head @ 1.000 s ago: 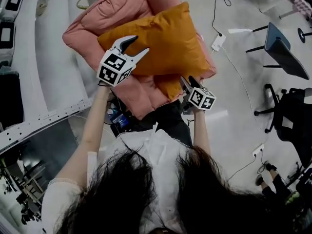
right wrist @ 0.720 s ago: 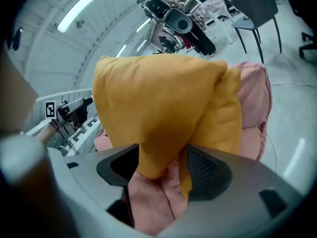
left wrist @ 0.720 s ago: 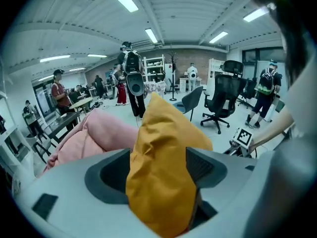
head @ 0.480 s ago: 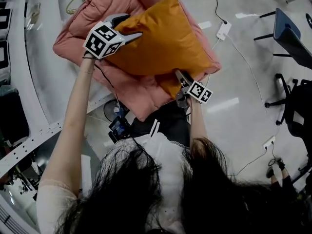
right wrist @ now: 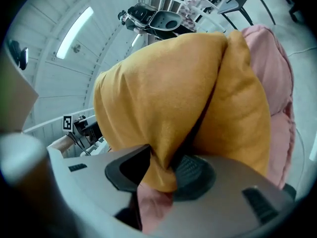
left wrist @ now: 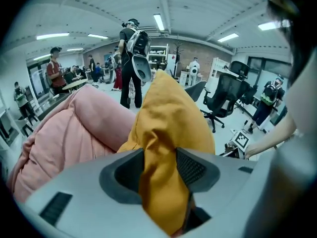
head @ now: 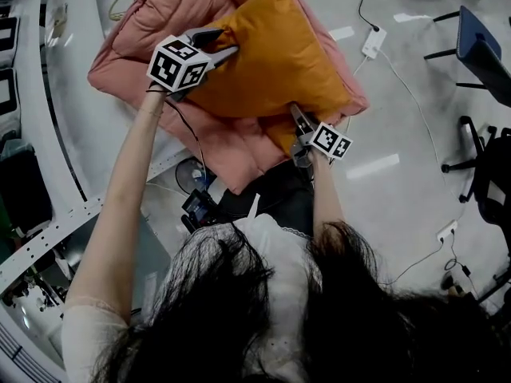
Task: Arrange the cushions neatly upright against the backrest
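An orange cushion [head: 271,54] lies on top of a large pink quilted cushion [head: 152,22]. My left gripper [head: 214,45] is at the orange cushion's left corner. Its jaws have just been closing, and the bunched orange corner [left wrist: 158,182] is pinched between them. My right gripper [head: 297,120] is at the cushion's near corner. Its jaws have also just been closing, and they pinch a fold of orange fabric [right wrist: 163,167], with pink fabric [right wrist: 151,202] showing just beneath. The pink cushion also shows behind the orange one [left wrist: 69,133] [right wrist: 280,83].
A white curved structure [head: 64,94] runs along the left. On the floor to the right lie a power strip [head: 374,42] with cables, near dark office chairs [head: 483,38]. People stand in the room beyond [left wrist: 131,58], by another office chair [left wrist: 225,93].
My left gripper went from hovering open over the orange cushion to its left corner and closed on it. The right gripper shifted slightly at the near corner. The cushion shifted upward in view.
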